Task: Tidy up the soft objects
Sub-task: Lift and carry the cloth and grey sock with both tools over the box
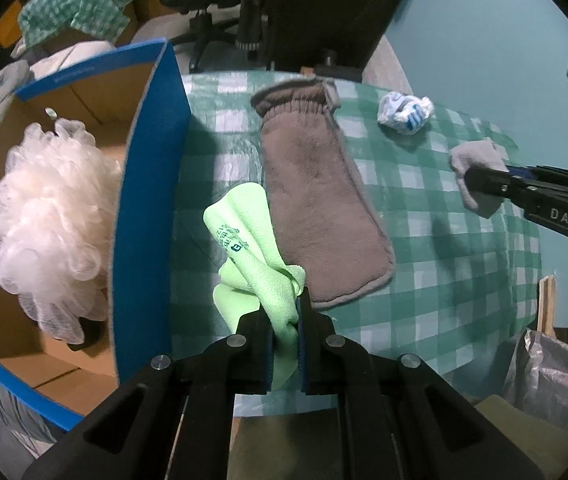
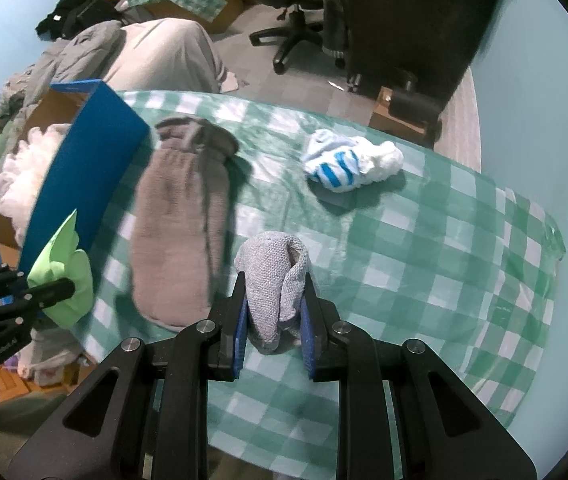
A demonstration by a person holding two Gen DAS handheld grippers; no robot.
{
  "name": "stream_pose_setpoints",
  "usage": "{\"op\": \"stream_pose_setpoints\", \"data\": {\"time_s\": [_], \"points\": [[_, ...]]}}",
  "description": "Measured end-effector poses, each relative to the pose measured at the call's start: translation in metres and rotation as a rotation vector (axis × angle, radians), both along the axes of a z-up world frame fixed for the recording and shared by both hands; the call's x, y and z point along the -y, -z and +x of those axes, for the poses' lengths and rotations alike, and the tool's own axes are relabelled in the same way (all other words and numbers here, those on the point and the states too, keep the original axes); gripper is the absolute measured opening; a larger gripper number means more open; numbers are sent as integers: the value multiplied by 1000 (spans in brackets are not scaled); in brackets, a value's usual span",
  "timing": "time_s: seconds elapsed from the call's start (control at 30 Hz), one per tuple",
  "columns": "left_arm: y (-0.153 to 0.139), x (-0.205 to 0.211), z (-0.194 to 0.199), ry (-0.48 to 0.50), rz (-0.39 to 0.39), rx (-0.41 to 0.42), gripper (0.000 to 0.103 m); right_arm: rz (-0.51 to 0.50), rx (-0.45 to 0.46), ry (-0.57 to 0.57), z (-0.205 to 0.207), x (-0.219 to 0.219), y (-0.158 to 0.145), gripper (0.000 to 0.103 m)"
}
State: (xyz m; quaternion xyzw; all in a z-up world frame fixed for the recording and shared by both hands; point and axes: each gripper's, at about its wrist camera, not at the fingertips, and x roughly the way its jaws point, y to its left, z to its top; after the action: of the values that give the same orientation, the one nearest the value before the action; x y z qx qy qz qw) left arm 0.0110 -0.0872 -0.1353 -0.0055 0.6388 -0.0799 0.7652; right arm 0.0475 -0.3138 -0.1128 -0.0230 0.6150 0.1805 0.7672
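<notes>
My left gripper is shut on a light green cloth and holds it just right of the blue-walled cardboard box; it also shows in the right wrist view. A white mesh sponge lies inside the box. My right gripper is shut on a light grey knit cloth, held above the checked tablecloth; this cloth also shows in the left wrist view. A brown fleece mitt and a white-and-blue striped sock bundle lie on the table.
An office chair and a dark cabinet stand behind the table. Clothes and cardboard boxes are piled on the floor at the back left. A silver bag sits below the table's right edge.
</notes>
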Motion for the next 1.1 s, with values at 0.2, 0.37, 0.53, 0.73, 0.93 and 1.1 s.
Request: {"op": "stream_pose_setpoints", "data": {"time_s": [0.2, 0.37, 0.53, 0.73, 0.93, 1.1], "points": [[-21, -7, -4, 8, -14, 43, 9, 30, 16, -23, -7, -19, -16, 20], [-34, -17, -6, 0, -22, 64, 9, 51, 26, -43, -12, -35, -27, 20], [-46, -29, -9, -20, -30, 87, 9, 67, 40, -59, -14, -51, -38, 20], [-56, -46, -12, -55, -33, 105, 9, 80, 54, -91, -15, -69, -50, 20], [-62, -63, -16, -100, -36, 115, 9, 98, 68, -138, -16, -92, -61, 20], [-65, -79, -20, -144, -35, 119, 9, 114, 76, -171, -14, -112, -66, 20]]}}
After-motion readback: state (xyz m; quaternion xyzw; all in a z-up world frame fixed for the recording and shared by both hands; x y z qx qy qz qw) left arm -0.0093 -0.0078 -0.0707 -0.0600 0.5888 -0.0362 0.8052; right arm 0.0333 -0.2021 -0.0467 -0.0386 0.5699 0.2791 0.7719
